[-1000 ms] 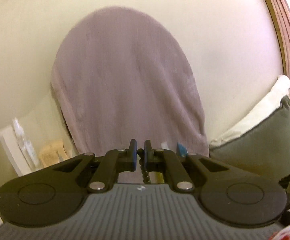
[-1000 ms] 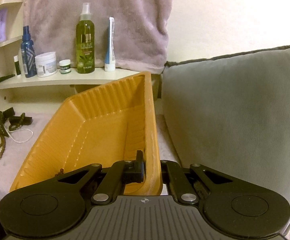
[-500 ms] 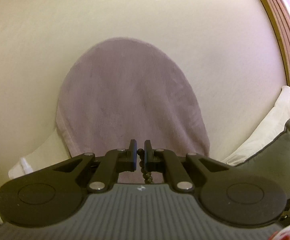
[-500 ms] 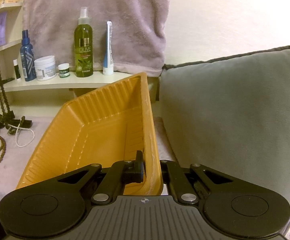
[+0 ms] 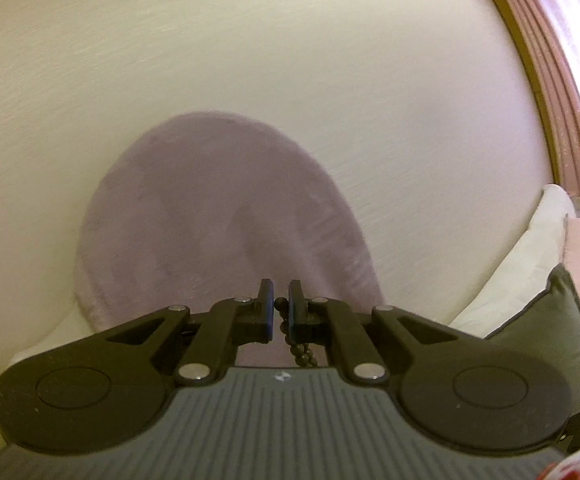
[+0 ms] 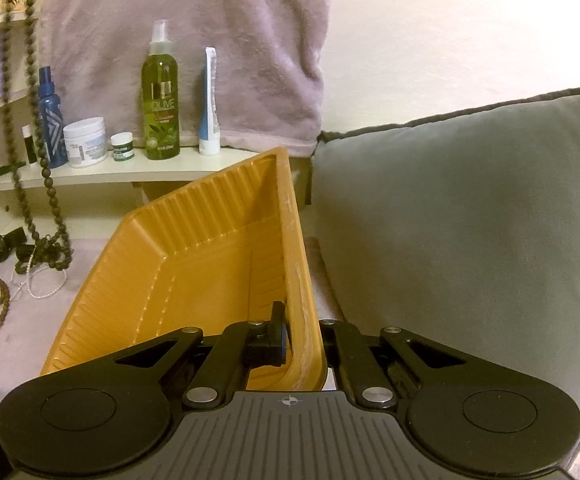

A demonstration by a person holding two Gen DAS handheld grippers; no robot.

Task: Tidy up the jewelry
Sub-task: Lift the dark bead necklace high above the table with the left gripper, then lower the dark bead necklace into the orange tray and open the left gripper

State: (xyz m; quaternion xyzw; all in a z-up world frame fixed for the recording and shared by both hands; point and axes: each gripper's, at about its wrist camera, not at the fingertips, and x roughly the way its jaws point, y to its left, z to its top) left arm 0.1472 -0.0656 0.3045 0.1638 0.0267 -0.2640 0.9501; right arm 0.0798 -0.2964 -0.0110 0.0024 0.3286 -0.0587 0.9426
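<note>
Our left gripper [image 5: 281, 312] pinches a dark bead necklace [image 5: 290, 332] between its nearly closed fingers, the strand dropping out of sight just below the tips; ahead of it hangs a mauve towel [image 5: 217, 216] on the wall; in the right view that same necklace [image 6: 29, 92] hangs in long strands at far left, its lower end among the jewelry pile [image 6: 17, 256] (pearls and what seem brown beads, though blurred) on the cloth; our right gripper [image 6: 300, 328] clamps the rim of the tilted yellow tray [image 6: 193, 264], one finger inside, the other hidden behind the wall; a grey cushion [image 6: 462, 216] sits just right of it.
</note>
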